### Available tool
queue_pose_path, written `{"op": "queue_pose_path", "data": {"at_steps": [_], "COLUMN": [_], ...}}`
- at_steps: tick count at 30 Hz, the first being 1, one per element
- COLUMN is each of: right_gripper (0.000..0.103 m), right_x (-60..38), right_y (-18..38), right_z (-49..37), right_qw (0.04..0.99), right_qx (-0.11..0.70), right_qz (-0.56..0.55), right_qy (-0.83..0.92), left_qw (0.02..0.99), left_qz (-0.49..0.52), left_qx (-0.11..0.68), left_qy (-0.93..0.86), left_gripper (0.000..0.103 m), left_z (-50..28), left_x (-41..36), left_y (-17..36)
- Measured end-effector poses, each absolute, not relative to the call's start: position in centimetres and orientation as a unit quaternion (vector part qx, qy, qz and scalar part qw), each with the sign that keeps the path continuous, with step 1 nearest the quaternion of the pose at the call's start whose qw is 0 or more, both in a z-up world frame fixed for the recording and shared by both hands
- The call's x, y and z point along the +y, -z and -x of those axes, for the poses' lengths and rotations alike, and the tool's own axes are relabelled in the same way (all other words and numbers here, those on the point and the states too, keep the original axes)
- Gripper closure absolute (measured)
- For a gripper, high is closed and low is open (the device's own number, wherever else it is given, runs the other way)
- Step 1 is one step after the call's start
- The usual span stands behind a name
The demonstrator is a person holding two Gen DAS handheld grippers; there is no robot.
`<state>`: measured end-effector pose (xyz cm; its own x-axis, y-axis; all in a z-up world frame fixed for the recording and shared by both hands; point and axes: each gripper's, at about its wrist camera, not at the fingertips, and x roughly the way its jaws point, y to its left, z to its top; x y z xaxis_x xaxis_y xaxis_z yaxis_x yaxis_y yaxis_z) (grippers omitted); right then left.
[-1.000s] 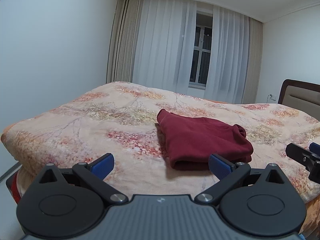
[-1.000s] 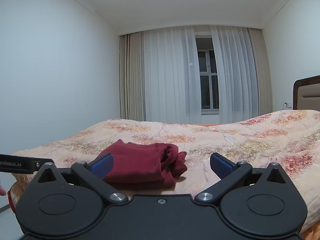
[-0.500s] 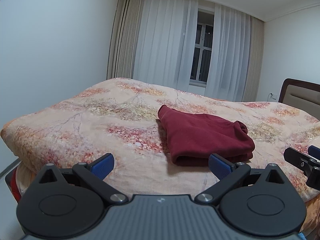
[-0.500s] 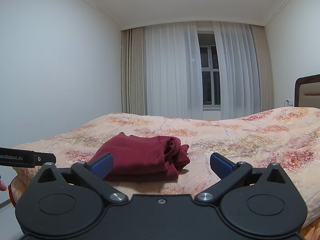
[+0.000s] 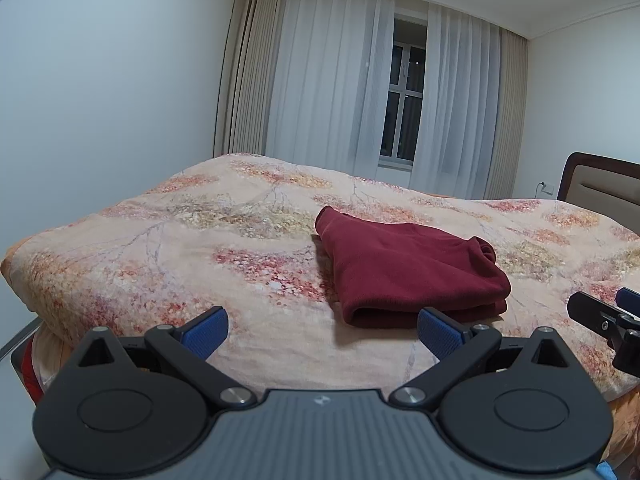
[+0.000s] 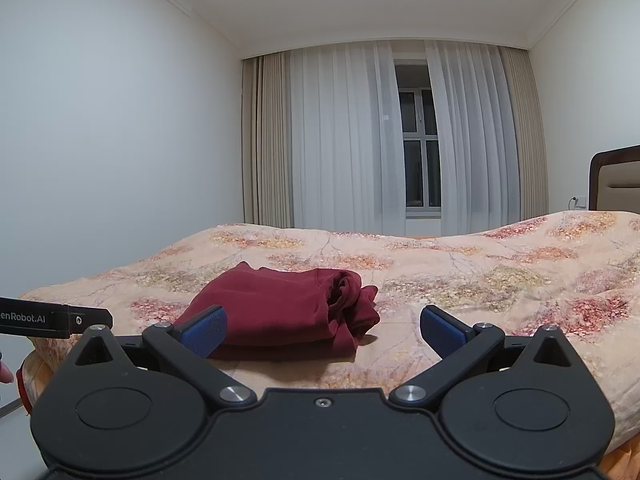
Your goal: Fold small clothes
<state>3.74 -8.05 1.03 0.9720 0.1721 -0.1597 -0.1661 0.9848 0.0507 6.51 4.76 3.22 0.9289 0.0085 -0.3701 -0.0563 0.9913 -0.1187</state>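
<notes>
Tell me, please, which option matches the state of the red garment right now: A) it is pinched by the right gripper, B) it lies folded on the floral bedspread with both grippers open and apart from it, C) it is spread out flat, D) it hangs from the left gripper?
B: the red garment lies folded on the bedspread, and the left gripper and right gripper both stand open, gripping nothing.

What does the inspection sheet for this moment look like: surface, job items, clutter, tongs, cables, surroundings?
Surface: bed with a floral cover, rumpled.
Job's things: one dark red garment, folded, lying on the cover; bunched at its right end.
Clutter: nothing seen on the bed.
Tongs: left tongs open, empty, short of the garment; right tongs open, empty, apart from it.
Cables: a cord at the wall socket.
Surroundings: curtains, dark window, headboard, white walls.
</notes>
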Motion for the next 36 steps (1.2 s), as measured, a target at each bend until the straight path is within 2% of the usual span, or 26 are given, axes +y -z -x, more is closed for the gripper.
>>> {"op": "queue_pose_path", "data": {"at_steps": [36], "right_gripper": [0.001], "right_x": [-8.0], "right_y": [-0.96], "right_z": [-3.83], "right_qw": [0.993], "right_qx": [0.083], "right_qz": [-0.019], "right_qy": [-0.085], "left_qw": [0.98], "left_qz": [0.06], "left_qx": [0.191], "left_qy": [-0.015], "left_gripper": [0.0], "left_z": [-6.56], "left_x": [4.64], "left_y": [-2.92]}}
